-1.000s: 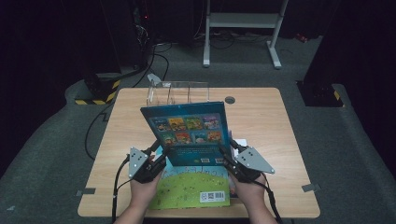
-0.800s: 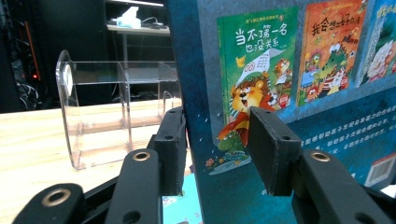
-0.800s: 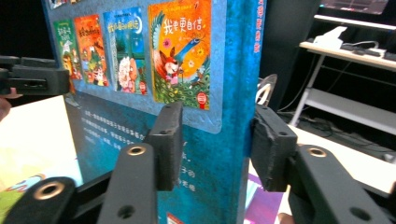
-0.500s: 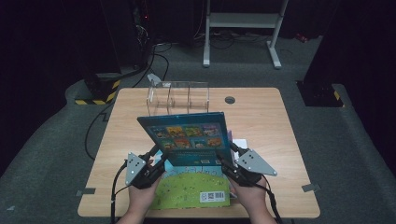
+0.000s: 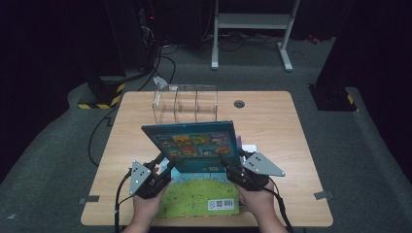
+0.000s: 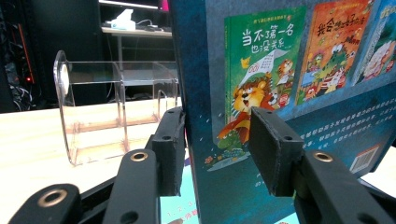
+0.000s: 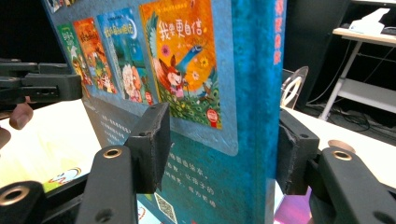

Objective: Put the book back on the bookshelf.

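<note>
Wooden table [image 5: 272, 121]: 2 grippers, left gripper [image 5: 163, 167] and right gripper [image 5: 236, 165], seemingly loose around upright blue book [image 5: 194, 145].

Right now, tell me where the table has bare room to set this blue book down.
Bare wood lies right of the clear rack, around the round grommet, and down the table's right side. A strip is free left of the rack. The near middle is crowded: the green book, the blue book, the left gripper and right gripper.
</note>
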{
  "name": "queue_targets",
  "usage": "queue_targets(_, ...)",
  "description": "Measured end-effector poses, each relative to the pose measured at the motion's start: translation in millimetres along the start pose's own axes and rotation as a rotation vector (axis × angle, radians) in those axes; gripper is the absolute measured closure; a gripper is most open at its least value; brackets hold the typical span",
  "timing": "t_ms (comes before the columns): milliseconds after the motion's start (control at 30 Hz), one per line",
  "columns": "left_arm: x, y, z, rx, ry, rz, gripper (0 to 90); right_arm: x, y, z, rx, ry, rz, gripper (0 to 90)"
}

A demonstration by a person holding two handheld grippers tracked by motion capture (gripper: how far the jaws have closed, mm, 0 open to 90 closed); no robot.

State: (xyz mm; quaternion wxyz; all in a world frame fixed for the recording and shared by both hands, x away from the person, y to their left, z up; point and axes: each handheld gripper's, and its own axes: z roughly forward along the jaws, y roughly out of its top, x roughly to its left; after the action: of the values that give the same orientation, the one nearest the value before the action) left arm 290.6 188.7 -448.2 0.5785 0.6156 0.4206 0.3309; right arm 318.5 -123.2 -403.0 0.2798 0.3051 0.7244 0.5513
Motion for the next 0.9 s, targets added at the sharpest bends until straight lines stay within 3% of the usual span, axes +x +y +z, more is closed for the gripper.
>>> queue_targets(367,0.7,1.1,2.8,0.014,-0.009,0.002,53.7,-2.9,6.0,-1.2,-0.009,0.019,-0.005,47.6)
queue_targets(567,3.7,3.2,5.1,0.026,-0.026,0.001,53.4,-6.2,4.8,-4.6,-0.016,0.045,0.018,52.1)
queue_targets(900,5.0,4.8,9.2,0.04,-0.026,-0.001,51.6,-6.3,2.5,-11.2,-0.028,0.068,-0.008,59.9)
